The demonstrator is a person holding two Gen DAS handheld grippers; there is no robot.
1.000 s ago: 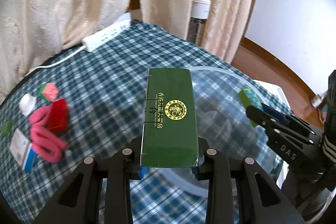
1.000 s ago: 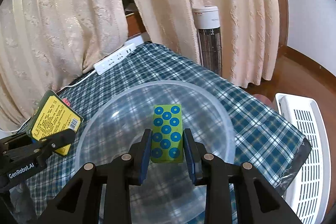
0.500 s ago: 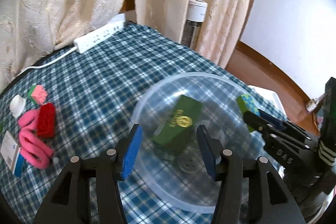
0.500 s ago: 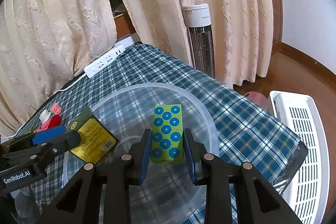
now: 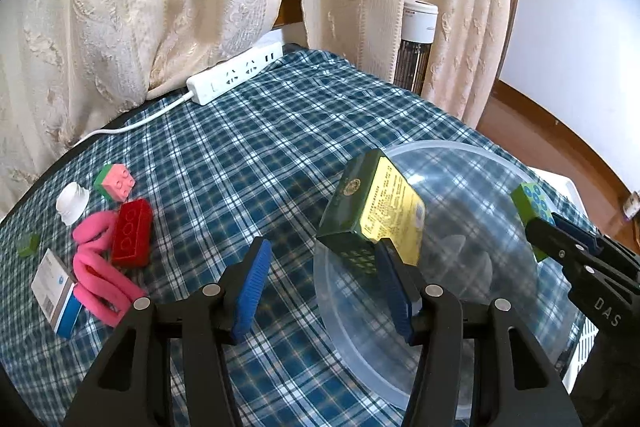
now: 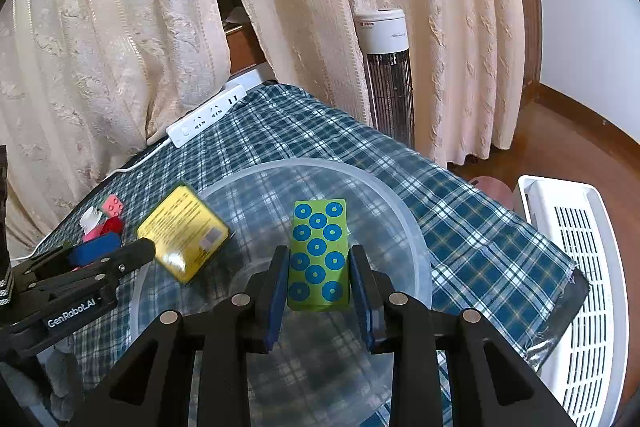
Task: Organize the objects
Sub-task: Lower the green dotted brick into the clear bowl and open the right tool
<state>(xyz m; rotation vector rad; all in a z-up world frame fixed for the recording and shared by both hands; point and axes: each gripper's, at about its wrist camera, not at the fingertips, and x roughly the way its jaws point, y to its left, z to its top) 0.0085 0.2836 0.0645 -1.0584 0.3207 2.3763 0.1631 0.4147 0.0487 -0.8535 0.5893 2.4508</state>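
Observation:
A dark green box with a yellow back (image 5: 372, 211) leans tilted against the left rim of the clear plastic bowl (image 5: 472, 155), yellow face up (image 6: 184, 231). My left gripper (image 5: 325, 287) stands open just in front of the box, holding nothing; its right pad overlaps the box's lower corner in the left wrist view. My right gripper (image 6: 320, 283) is shut on a green block with blue dots (image 6: 318, 251), held above the inside of the bowl (image 6: 400, 203). The same block (image 5: 530, 197) shows at the bowl's right side in the left wrist view.
On the checked cloth left of the bowl lie a red brick (image 5: 132, 237), a pink-green brick (image 5: 116, 183), a pink loop (image 5: 96, 279), a white cap (image 5: 72, 203) and a white-blue box (image 5: 54, 291). A power strip (image 5: 236, 73) lies by the curtains. A white slatted appliance (image 6: 576, 267) stands right of the table.
My left gripper opened and let go of the green box, which dropped against the bowl's left rim and flipped yellow side up. The left view swung leftwards. The right gripper kept still with its block.

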